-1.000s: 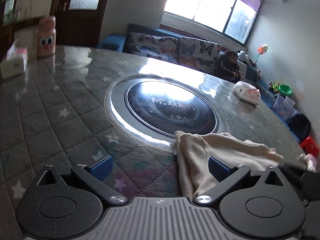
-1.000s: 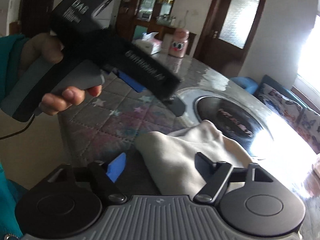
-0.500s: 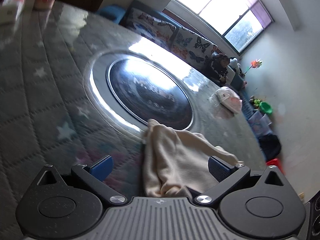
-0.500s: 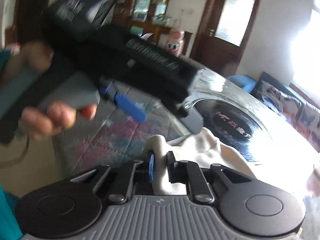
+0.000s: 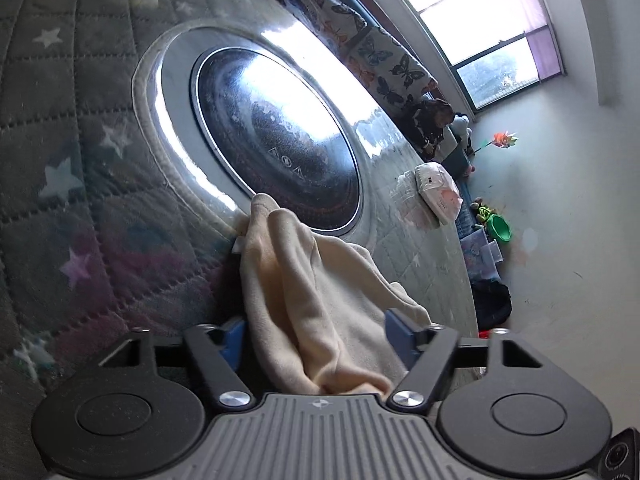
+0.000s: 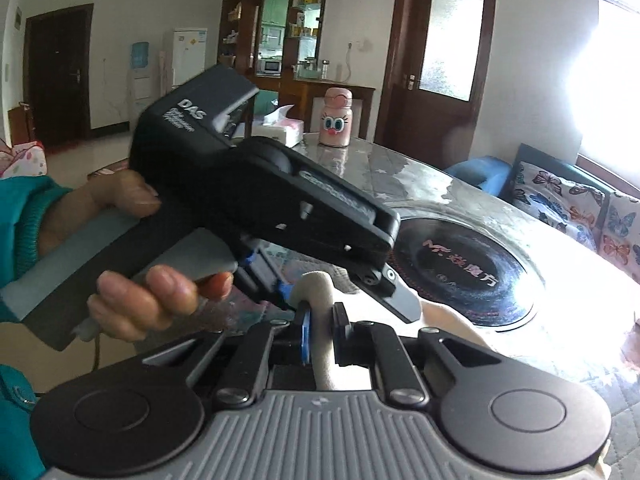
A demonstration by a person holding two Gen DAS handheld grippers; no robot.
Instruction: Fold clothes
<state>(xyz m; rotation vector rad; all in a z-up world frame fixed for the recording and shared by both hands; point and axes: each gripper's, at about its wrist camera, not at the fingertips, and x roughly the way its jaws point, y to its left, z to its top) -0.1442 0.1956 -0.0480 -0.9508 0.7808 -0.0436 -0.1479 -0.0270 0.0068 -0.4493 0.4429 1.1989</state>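
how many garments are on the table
1: a cream garment at the near edge by the round hob, gripped by the right gripper. More may lie out of view.

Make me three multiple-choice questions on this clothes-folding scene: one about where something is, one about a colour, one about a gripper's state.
1. Where does the pink bottle stand?
A. On the floor
B. On the table's far edge, beside the tissue box
C. On the sofa

2. What colour is the garment?
A. Cream
B. Navy
C. Red

3. How is the right gripper?
A. Wide open and empty
B. Out of view
C. Shut on the garment

Answers: 1 B, it stands by the tissues. 2 A, the cloth is pale cream. 3 C, the pads pinch a fold.
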